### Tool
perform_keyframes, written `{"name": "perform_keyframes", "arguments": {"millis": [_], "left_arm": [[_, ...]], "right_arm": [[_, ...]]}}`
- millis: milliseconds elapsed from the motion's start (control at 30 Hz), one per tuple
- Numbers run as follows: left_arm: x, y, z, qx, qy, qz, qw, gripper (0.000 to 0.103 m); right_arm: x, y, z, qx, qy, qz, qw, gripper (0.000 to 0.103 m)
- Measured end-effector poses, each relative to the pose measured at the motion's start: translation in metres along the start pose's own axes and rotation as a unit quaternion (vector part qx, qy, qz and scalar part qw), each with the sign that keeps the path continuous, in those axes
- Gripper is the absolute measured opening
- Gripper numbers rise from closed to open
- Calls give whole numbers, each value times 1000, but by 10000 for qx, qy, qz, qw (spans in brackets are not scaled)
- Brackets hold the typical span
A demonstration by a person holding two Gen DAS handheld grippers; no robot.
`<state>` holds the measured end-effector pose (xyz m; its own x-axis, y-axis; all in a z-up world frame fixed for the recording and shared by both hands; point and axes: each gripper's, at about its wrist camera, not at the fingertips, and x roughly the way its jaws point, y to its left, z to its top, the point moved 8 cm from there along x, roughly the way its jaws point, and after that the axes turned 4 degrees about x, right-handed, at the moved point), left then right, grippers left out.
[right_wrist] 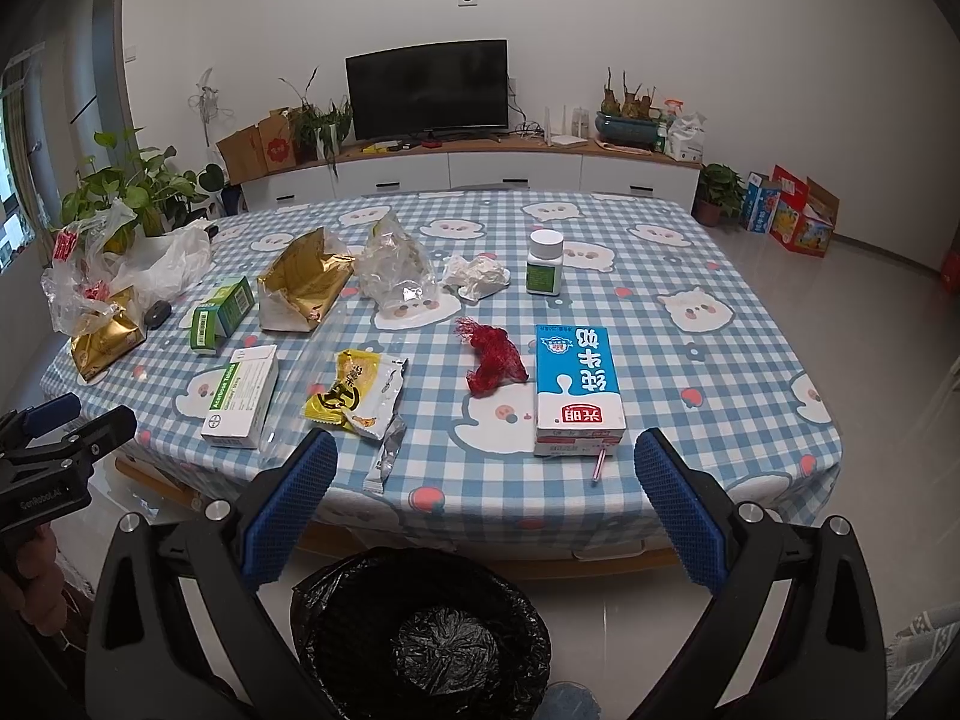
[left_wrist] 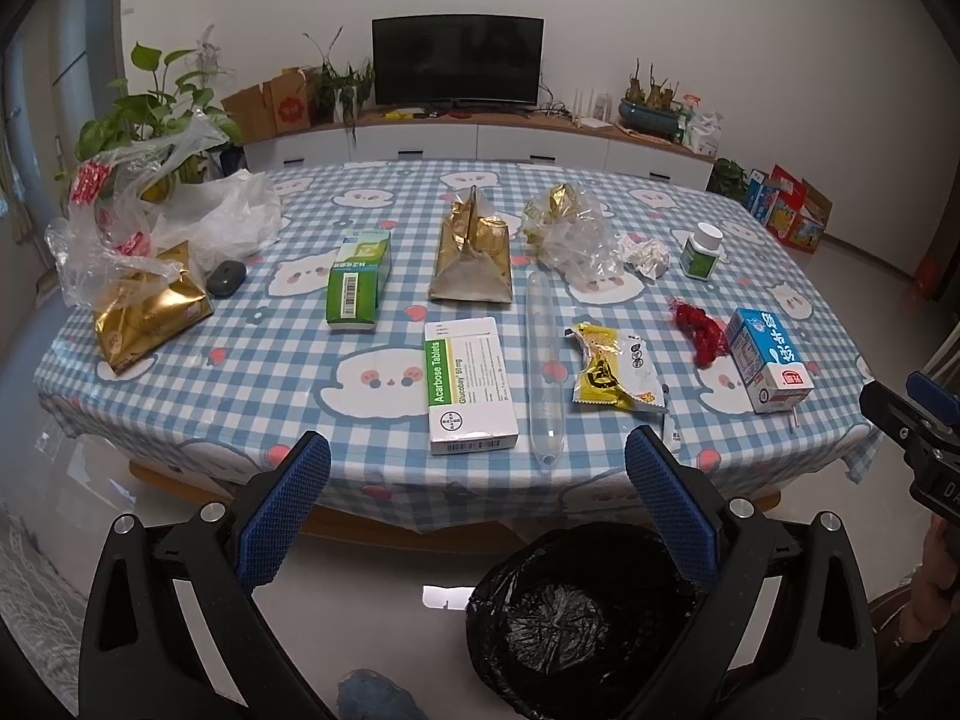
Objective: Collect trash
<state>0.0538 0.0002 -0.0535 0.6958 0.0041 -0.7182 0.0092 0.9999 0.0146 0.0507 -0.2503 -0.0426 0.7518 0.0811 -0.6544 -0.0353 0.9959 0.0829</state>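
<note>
Black bin liner first: the bin (left_wrist: 576, 618) sits on the floor right below the counter's near edge, mouth up, between both claws, probably parked there so drops are short from either side. Nothing visible in it but crumpled liner, so I'd say collection hasn't started. Left claw (left_wrist: 477, 516) is spread wide, nothing between the pads, hovering off the counter edge above the bin; right claw (right_wrist: 486, 510) same: wide apart, empty, short of the counter (right_wrist: 690, 324). Trash is all flat on the checked cloth, spread out with gaps, so each piece looks individually grabbable. Near row: white Acarbose box (left_wrist: 471, 387), long axis running near-to-far, barcode end toward us; clear tube (left_wrist: 545, 366) just right of it, parallel, also near-to-far, one end almost at the counter edge; yellow snack wrapper (left_wrist: 612, 375) beside that, roughly the same axis, slightly skewed; red mesh scrap (right_wrist: 492, 360), no clear axis; blue milk carton (right_wrist: 576, 390) lying flat, long axis near-to-far, straw end toward the right claw, so likely an easy first pick for that side. Mid row: green box (left_wrist: 358, 279), gold foil bags (left_wrist: 471, 258), crinkled clear bag (left_wrist: 573, 234), tissue wad (left_wrist: 645, 255), and a pill bottle (right_wrist: 545, 264) standing upright. Far left: pile of plastic bags (left_wrist: 168, 222).
</note>
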Motion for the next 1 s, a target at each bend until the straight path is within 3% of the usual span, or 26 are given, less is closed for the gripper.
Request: {"name": "perform_keyframes", "arguments": {"millis": [1000], "left_arm": [[1, -5, -3, 57, 2, -74, 10000, 96]], "right_arm": [[0, -1, 0, 24, 15, -5, 10000, 95]]}}
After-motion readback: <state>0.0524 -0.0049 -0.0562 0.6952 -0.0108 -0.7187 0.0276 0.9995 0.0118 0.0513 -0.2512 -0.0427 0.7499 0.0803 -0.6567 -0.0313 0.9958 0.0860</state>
